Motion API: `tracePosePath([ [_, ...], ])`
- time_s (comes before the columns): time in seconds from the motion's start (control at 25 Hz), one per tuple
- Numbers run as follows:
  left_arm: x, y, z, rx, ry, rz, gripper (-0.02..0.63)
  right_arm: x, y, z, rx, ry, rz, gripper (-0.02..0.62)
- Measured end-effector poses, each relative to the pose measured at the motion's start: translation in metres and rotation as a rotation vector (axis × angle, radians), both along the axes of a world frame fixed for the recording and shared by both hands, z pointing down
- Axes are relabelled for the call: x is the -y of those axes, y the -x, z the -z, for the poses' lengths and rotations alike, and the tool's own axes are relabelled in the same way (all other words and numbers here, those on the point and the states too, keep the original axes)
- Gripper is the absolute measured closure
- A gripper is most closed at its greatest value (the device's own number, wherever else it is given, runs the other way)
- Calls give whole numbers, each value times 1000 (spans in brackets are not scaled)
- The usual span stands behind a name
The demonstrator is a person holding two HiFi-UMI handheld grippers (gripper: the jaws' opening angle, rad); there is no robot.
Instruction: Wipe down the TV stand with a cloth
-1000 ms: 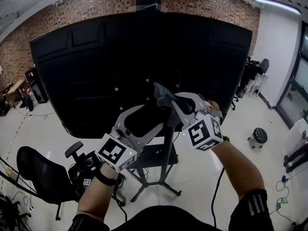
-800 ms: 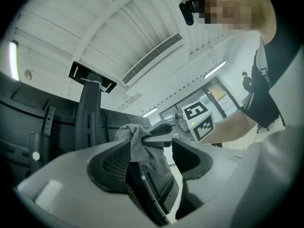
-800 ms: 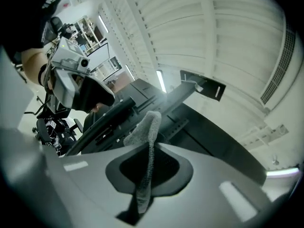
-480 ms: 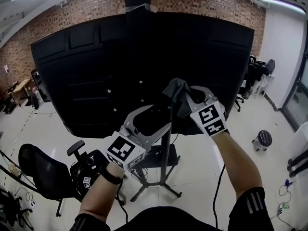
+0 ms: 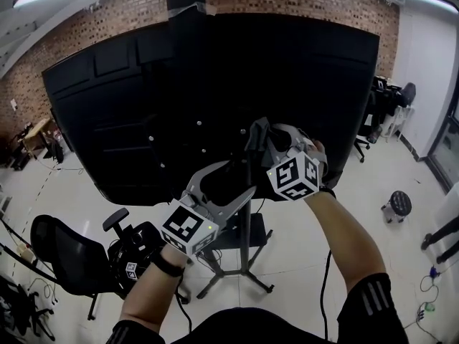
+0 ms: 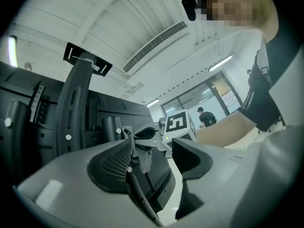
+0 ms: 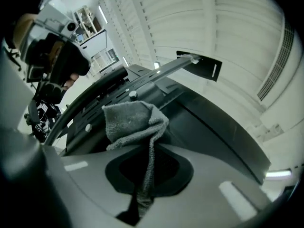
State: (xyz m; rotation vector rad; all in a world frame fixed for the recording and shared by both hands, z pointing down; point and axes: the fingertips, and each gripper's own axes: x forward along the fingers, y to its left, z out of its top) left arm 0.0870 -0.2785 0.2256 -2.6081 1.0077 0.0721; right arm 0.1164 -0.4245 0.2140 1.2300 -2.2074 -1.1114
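Observation:
The TV stand's black pole point(image 5: 246, 228) rises from splayed legs to the back of a large black TV point(image 5: 143, 99). My right gripper point(image 5: 262, 145) is shut on a grey cloth point(image 5: 256, 136), held up against the pole just above the TV's lower edge. In the right gripper view the cloth point(image 7: 135, 122) bunches above the shut jaws of my right gripper point(image 7: 142, 175), close to the TV's back. My left gripper point(image 5: 240, 178) stands open beside the pole, lower and to the left. In the left gripper view the open left gripper point(image 6: 152, 158) has the cloth point(image 6: 142, 158) beyond it.
A small black shelf point(image 5: 233, 231) sits low on the stand. A black office chair point(image 5: 61, 260) stands on the floor at the left and a round stool point(image 5: 396, 203) at the right. More chairs point(image 5: 376, 106) line the far right wall. A person point(image 6: 205, 118) stands far off.
My right gripper rose with the cloth, then settled slightly lower and turned, so its marker cube faces differently. The left gripper has hardly moved.

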Motion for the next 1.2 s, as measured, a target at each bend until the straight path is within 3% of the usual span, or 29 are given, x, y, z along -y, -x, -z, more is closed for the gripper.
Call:
tracePosePath([
  [0.2, 5, -10, -2, 7, 5, -2, 310, 9, -29, -8, 4, 10, -34, 586],
  [0.48, 12, -35, -7, 14, 20, -33, 310, 16, -72, -19, -76, -49, -102, 586],
  [1.04, 10, -65, -19, 28, 48, -50, 310, 35, -163, -31, 6, 37, -238, 586],
  [1.2, 7, -61, -20, 24, 53, -32, 310, 30, -166, -22, 63, 45, -207, 586],
])
